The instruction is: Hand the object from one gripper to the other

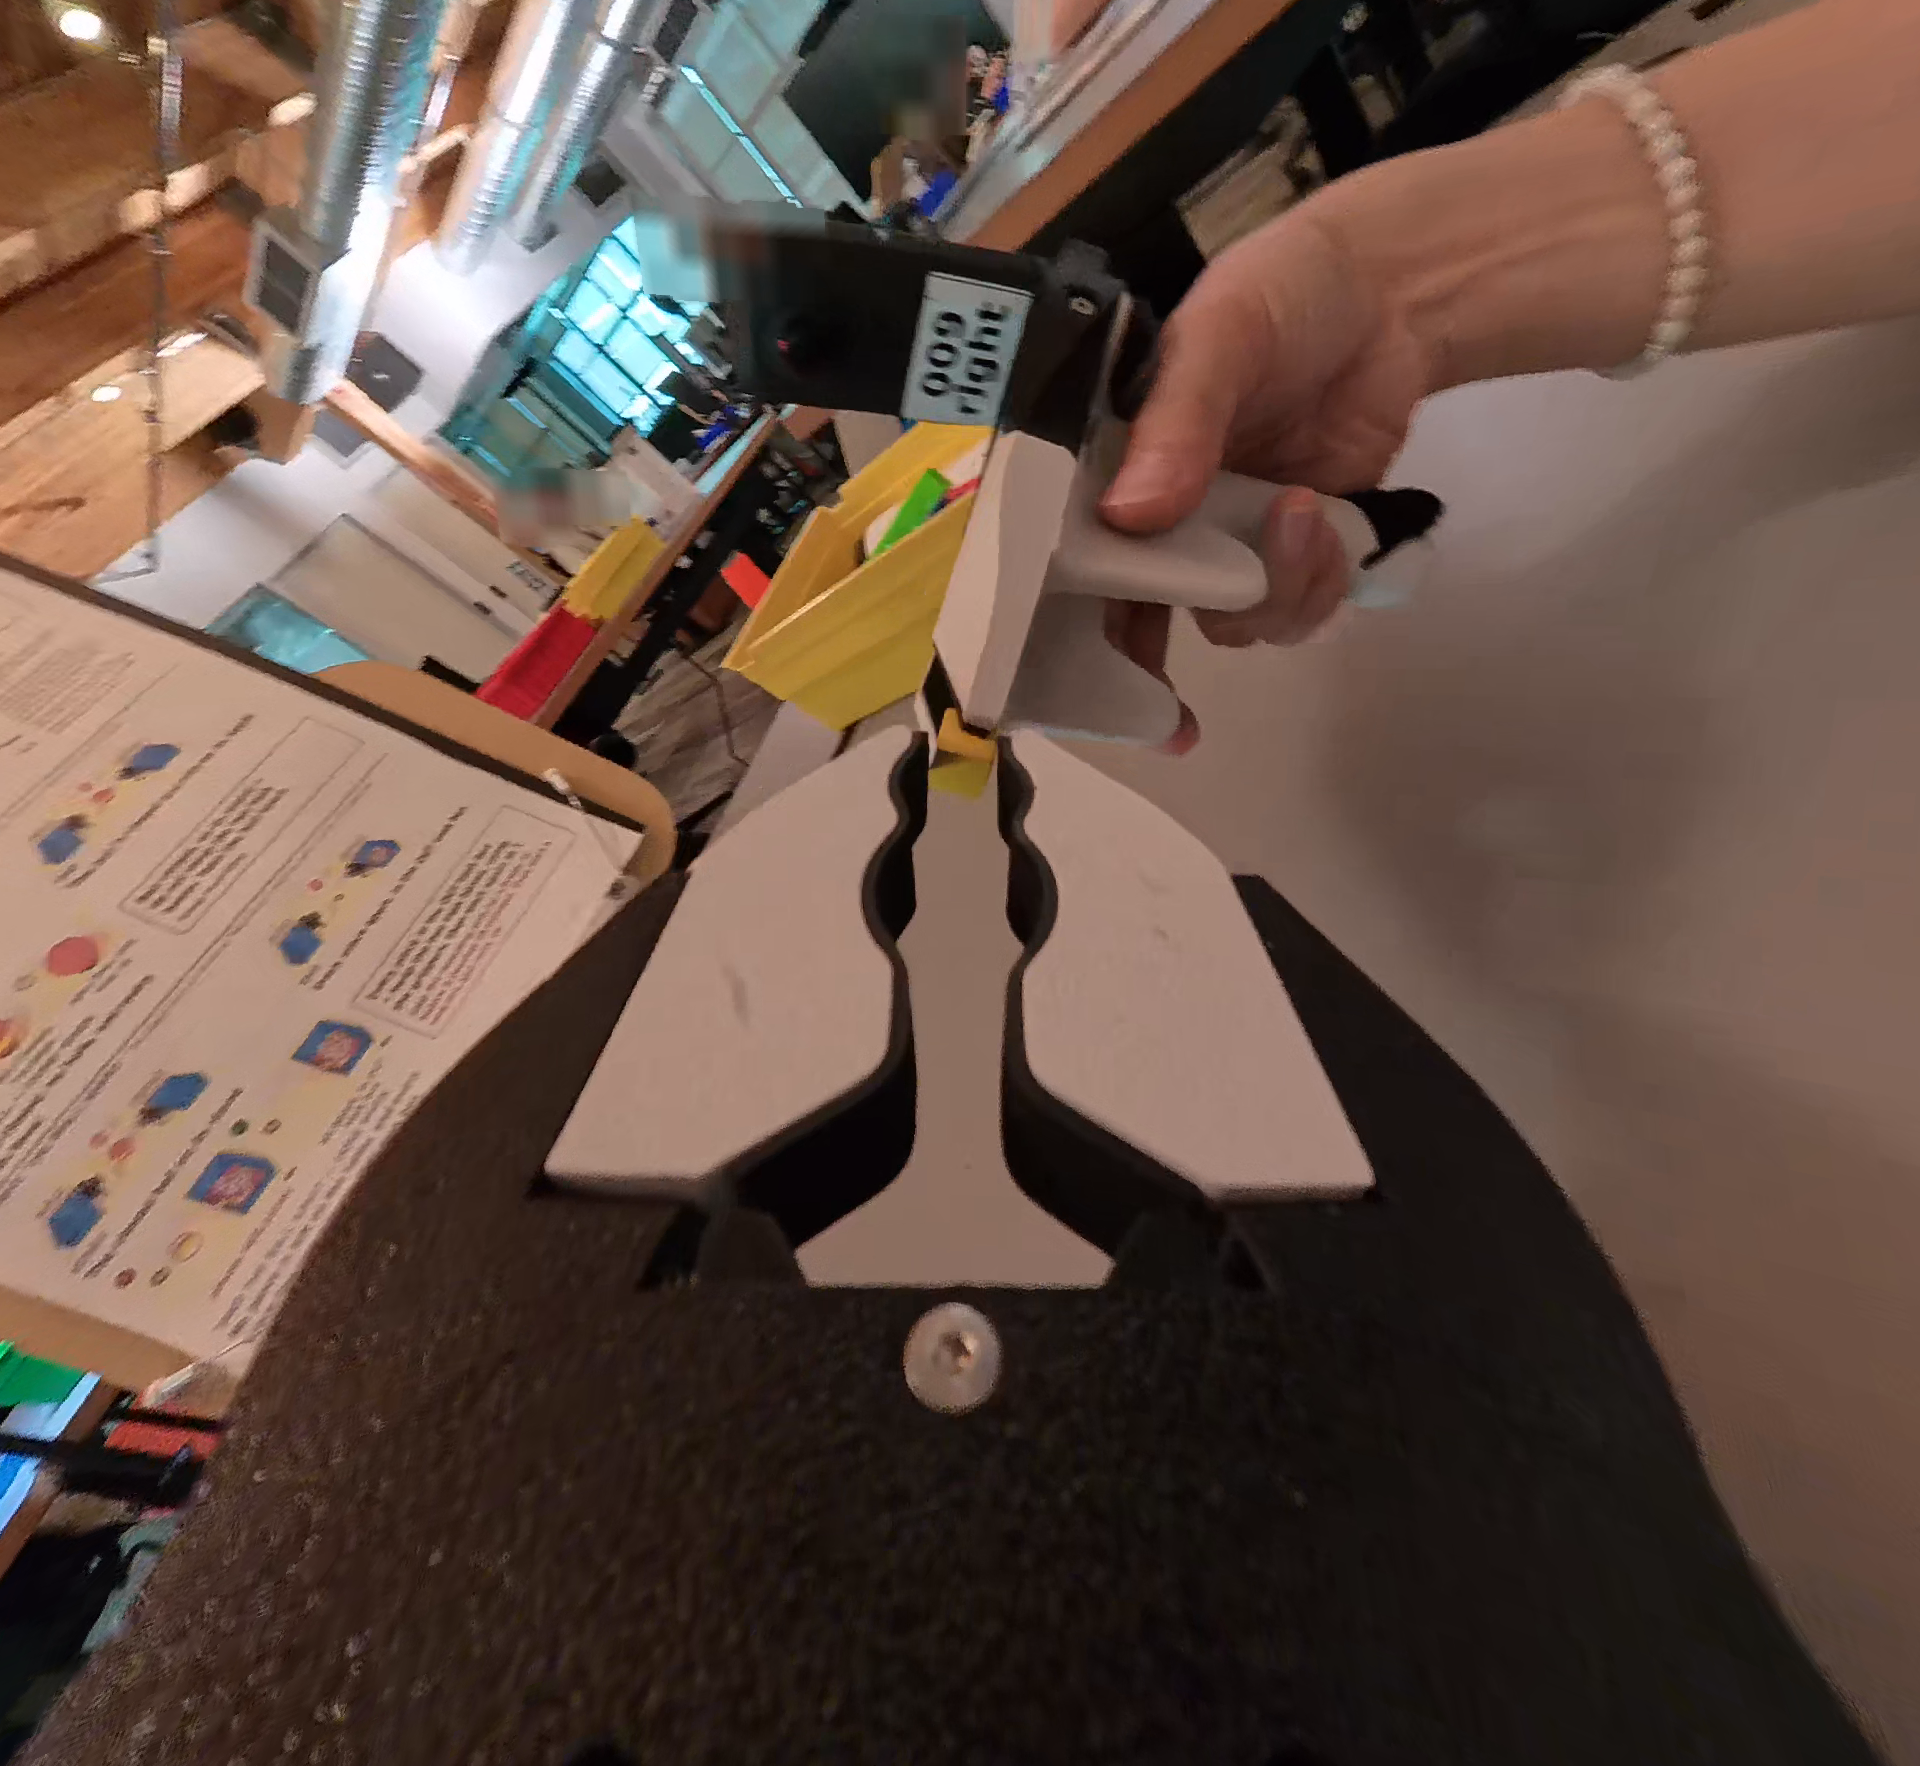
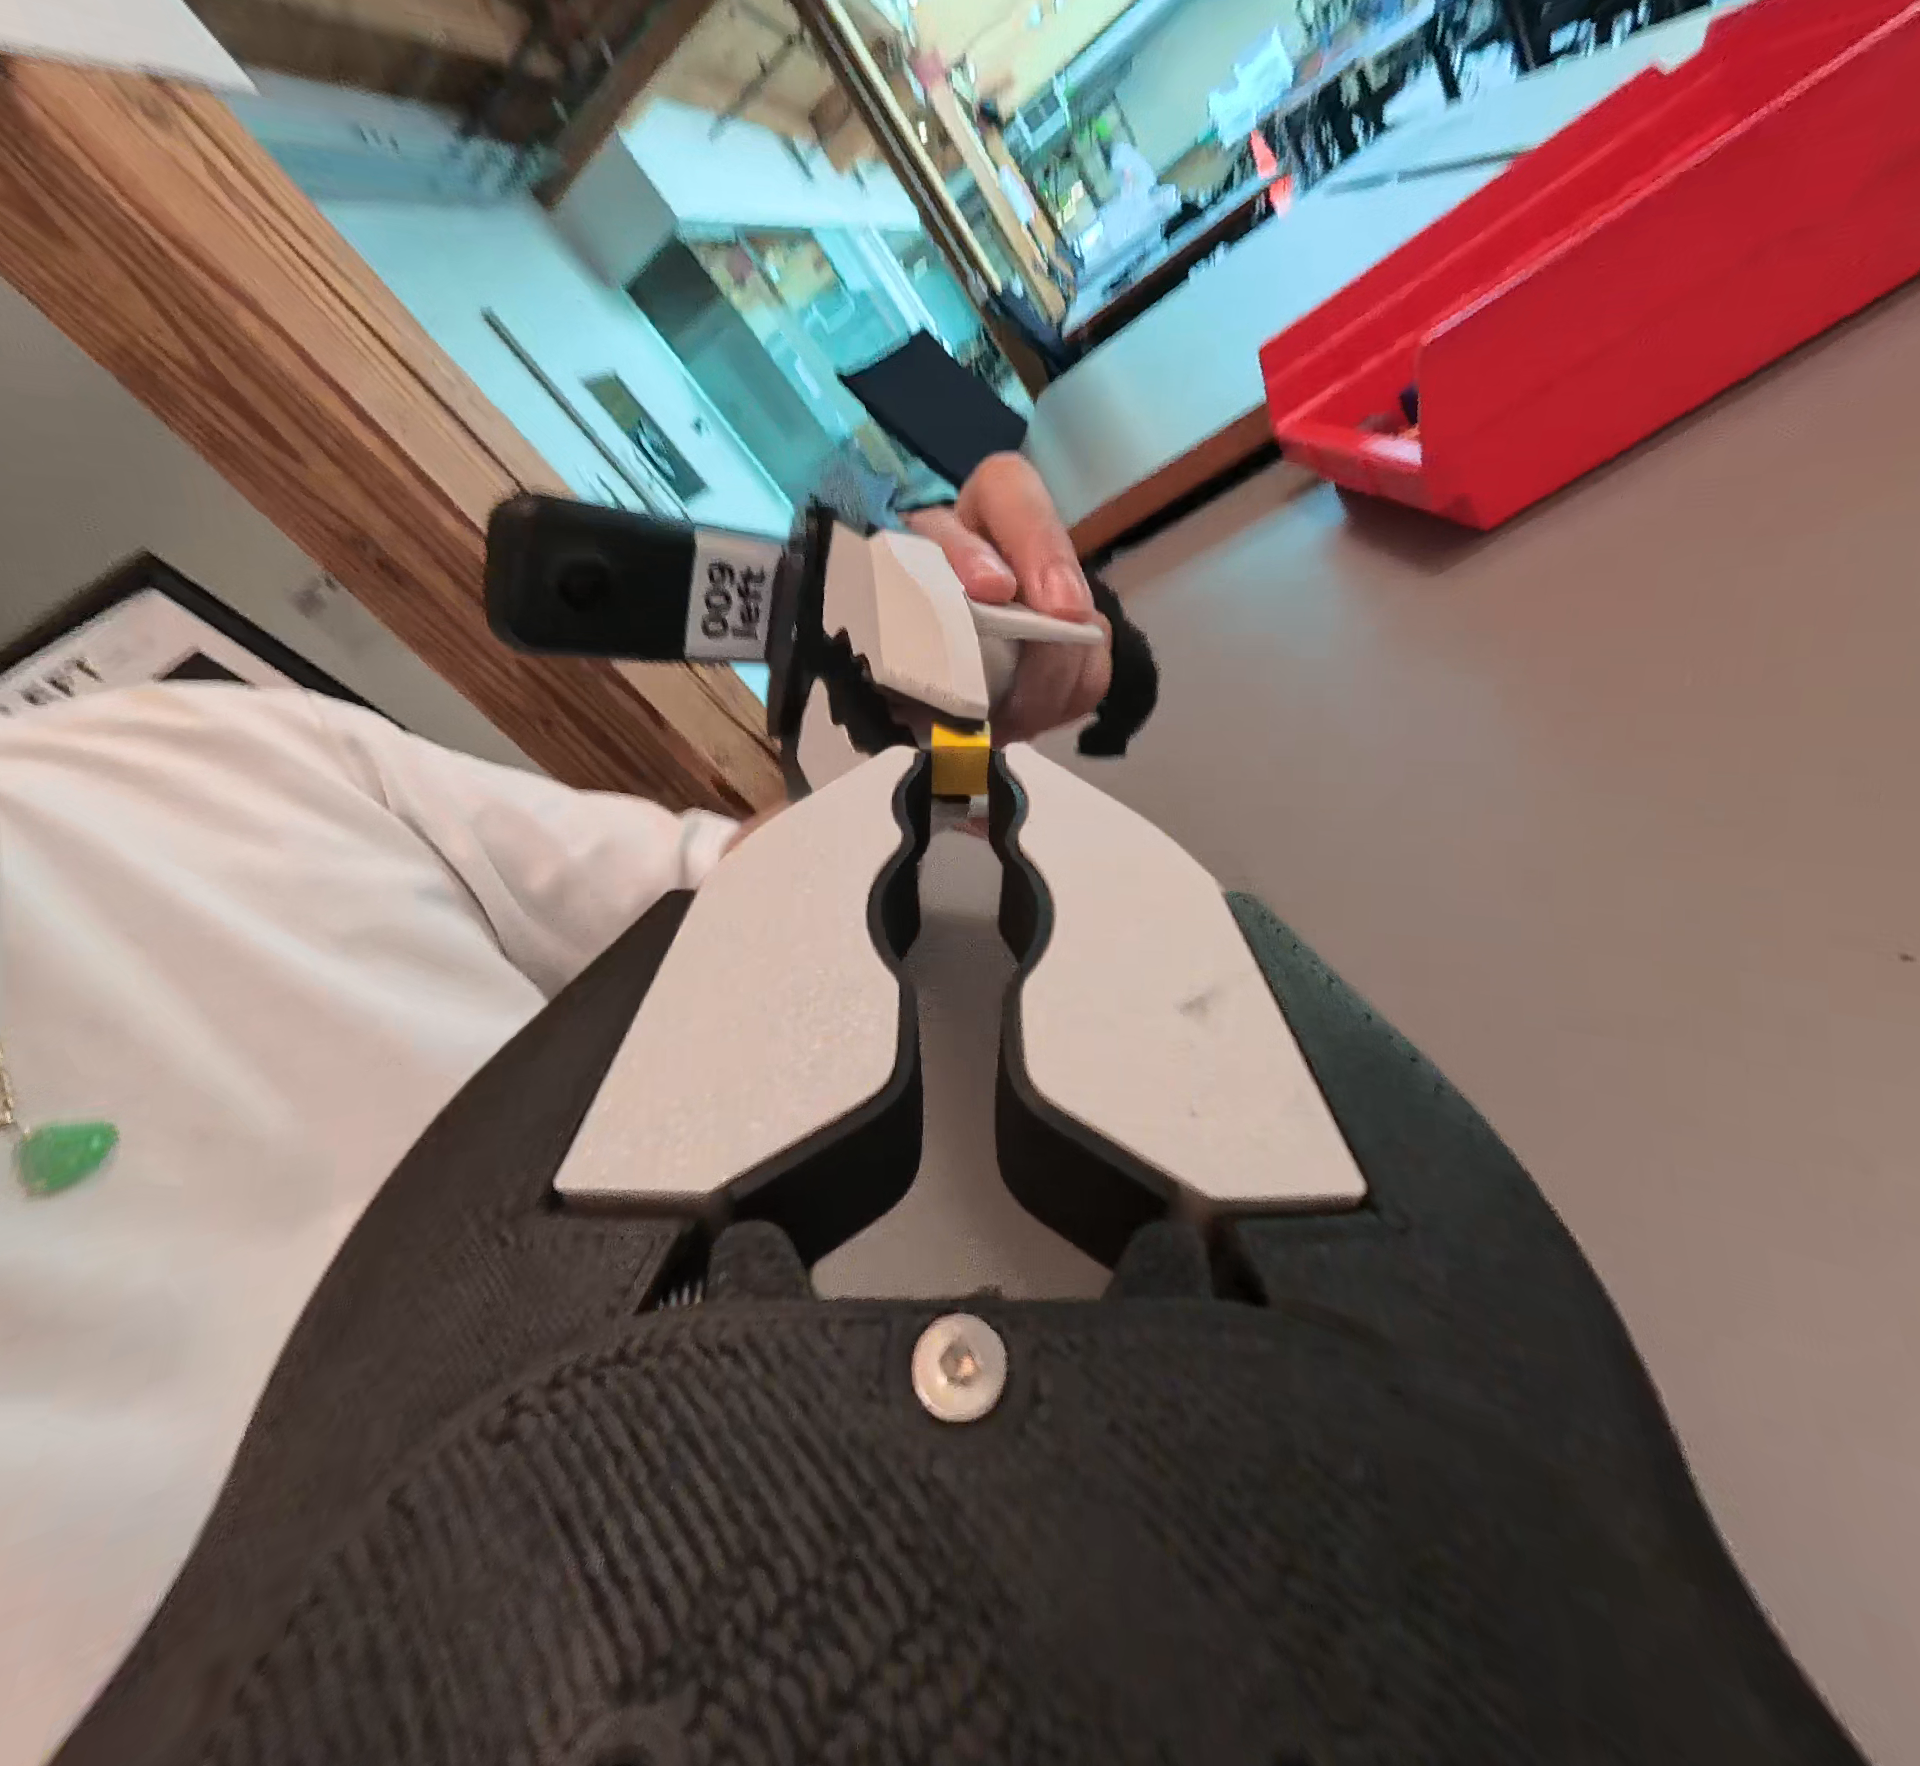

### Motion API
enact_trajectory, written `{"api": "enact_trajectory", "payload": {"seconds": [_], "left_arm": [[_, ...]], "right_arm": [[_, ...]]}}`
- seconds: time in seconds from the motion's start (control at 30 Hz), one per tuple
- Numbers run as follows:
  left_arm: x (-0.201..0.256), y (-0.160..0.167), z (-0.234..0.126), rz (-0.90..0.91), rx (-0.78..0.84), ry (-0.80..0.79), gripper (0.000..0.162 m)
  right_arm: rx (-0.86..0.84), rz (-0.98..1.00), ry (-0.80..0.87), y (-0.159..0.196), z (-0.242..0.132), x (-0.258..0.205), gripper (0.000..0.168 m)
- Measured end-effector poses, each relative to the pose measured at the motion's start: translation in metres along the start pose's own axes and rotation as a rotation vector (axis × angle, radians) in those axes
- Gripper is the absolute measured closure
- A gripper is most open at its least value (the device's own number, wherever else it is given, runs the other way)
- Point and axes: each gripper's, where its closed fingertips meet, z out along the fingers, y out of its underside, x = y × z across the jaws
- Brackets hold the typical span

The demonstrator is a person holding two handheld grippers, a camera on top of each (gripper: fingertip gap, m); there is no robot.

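A small yellow block [image 1: 957, 767] is sitting at centre frame, pinched between the tips of the left gripper [image 1: 957, 760], whose fingers are nearly closed on it. The right gripper [image 2: 957, 771] is clamping the same block [image 2: 957, 770] at its own tips. A red bin [image 2: 1621, 262] is lying at upper right.

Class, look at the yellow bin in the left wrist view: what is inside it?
Inside the yellow bin, a green piece and something red show; the rest is covered by the right tongs.
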Motion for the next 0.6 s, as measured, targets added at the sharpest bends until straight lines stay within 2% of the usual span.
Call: {"api": "enact_trajectory", "payload": {"seconds": [0.1,0.3,0.47,0.6], "left_arm": [[0.011,-0.001,-0.003,-0.003,0.008,0.088,0.149],[0.028,0.0,-0.004,-0.003,0.003,0.202,0.146],[0.024,0.004,0.0,0.033,-0.029,0.161,0.151],[0.004,0.005,0.005,0.021,-0.044,0.006,0.152]], "right_arm": [[-0.109,-0.009,0.007,0.013,-0.009,0.0,0.158],[-0.185,-0.004,-0.02,0.025,-0.01,-0.005,0.158],[-0.161,0.031,-0.039,0.024,-0.006,-0.005,0.158],[-0.024,0.028,-0.003,0.004,-0.008,0.002,0.158]]}}
